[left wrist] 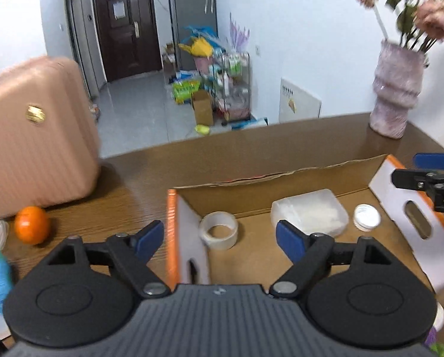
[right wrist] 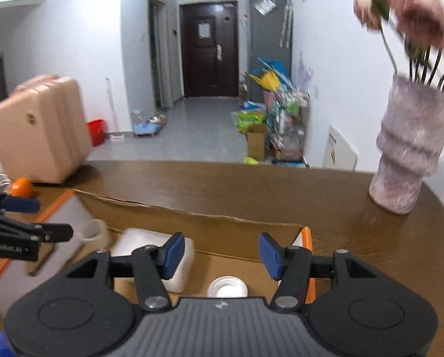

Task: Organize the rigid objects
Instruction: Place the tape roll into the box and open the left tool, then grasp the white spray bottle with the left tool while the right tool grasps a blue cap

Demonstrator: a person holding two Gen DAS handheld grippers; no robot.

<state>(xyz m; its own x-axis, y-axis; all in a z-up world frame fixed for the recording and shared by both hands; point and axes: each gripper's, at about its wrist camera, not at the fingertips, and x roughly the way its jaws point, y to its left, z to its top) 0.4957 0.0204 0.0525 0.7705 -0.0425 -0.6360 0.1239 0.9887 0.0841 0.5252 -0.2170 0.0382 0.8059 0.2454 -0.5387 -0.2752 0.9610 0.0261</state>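
Box [left wrist: 296, 178] open on top, w/ tape [left wrist: 219, 230], container [left wrist: 309, 211], cap [left wrist: 367, 217] crowding floor.

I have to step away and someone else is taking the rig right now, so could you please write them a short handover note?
Left gripper: open, nothing between its fingers, above the box's left end.
Right gripper: open, empty, above the box's right end.
In the cardboard box: tape roll at the left, translucent plastic container in the middle, white cap at the right.
On the table, outside the box: an orange beside the pink suitcase, and the vase with flowers.
Done: three items lie in the box.
Left: probably the orange; something blue at the left edge is too cut off to identify.
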